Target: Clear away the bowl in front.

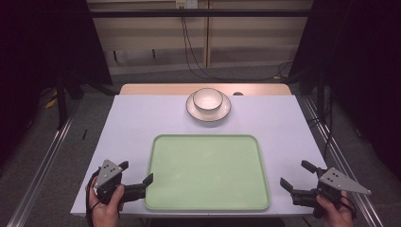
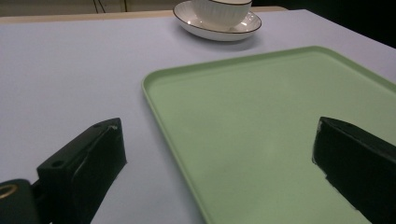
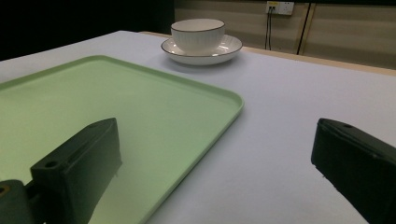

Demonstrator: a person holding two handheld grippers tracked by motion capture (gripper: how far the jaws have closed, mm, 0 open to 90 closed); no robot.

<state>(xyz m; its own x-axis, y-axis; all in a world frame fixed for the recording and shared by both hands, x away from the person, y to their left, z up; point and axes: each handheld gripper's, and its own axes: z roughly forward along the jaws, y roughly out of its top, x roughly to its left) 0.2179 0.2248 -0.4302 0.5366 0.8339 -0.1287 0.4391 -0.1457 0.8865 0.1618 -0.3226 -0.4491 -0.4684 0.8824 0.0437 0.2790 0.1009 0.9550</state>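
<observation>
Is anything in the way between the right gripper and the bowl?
Nothing visible blocks it. The right gripper is open near the table's front edge, and only the flat green tray and bare tabletop lie between it and the bowl on its plate.

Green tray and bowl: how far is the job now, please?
Nothing looks done: the green tray is bare, and the bowl sits on its saucer at the table's far side. Nothing is in hand: left gripper and right gripper are open near the tray's near corners. Any moving remains.

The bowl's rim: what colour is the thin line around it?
Dark, nearly black, on a white bowl; the right gripper view shows it best.
</observation>
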